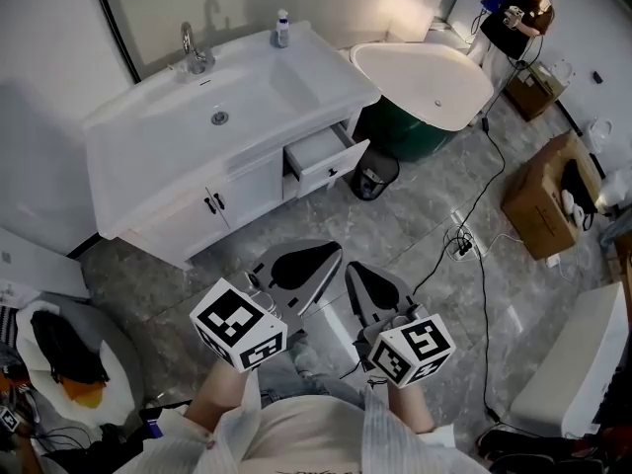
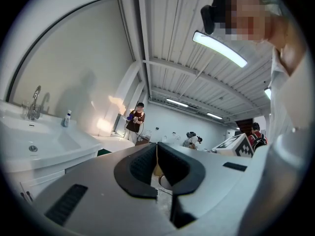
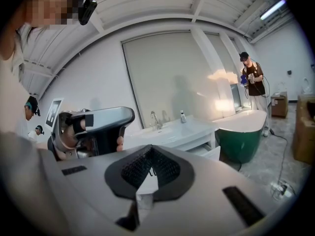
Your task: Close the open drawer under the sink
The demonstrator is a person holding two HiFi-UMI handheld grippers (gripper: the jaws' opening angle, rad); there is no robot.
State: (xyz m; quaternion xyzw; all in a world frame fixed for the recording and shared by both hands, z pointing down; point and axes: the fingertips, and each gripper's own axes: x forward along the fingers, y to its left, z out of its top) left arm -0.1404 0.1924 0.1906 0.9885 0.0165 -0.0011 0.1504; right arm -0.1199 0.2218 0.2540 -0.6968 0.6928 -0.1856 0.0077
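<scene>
Holding both tools low in front of your body, you are standing well apart from the white vanity cabinet [image 1: 178, 215]. Your left gripper [image 1: 326, 255] is pointing toward the cabinet; in the left gripper view its dark pads [image 2: 142, 168] are meeting at the tips, and nothing is sitting between them. Your right gripper [image 1: 354, 273] is hanging just beside it, and its jaws are also pressed together and empty in the right gripper view. The drawer [image 1: 326, 156] is standing pulled out from the cabinet front, under the counter edge at the end nearest the bathtub [image 1: 425, 82]. A small black bin [image 1: 375, 178] is sitting on the floor just beside that drawer. A faucet [image 1: 193, 52] and a small bottle [image 1: 282, 30] are standing along the back edge of the counter, behind the sink [image 1: 219, 107]. Another person [image 1: 515, 13] is standing at the far corner of the room.
</scene>
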